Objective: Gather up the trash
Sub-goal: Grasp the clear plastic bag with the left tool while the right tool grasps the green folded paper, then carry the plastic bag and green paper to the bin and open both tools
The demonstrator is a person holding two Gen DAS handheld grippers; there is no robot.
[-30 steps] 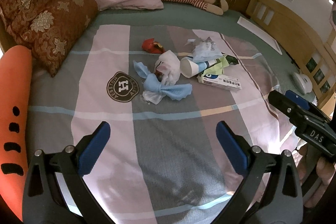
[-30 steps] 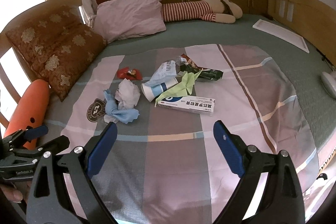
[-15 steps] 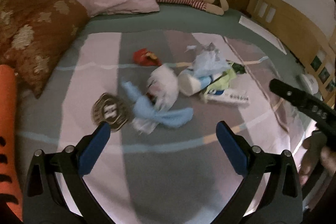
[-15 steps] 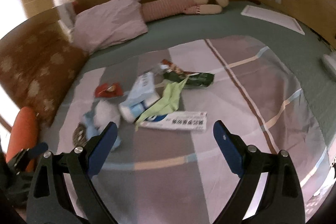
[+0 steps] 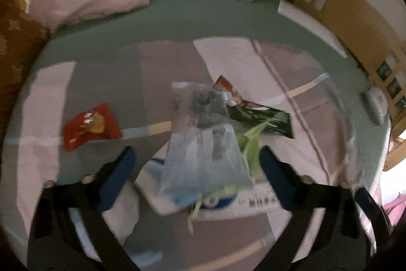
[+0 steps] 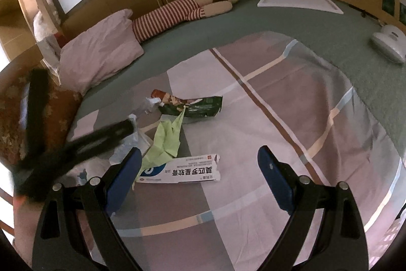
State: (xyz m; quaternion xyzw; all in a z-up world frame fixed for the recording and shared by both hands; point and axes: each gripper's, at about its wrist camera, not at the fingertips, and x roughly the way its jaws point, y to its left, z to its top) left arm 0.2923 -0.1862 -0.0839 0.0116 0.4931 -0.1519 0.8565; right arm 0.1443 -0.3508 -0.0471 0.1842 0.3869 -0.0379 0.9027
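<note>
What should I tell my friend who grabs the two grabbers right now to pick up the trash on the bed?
Left gripper: jaws closing over the clear plastic bag and paper cup, not pinching yet.
Right gripper: open, empty, above the white box.
Trash lies in a heap on the blanket: green paper across the box, dark green wrapper behind, red wrapper off alone.
Done: nothing picked up yet.
Left: grab every piece. No bin shows.
</note>
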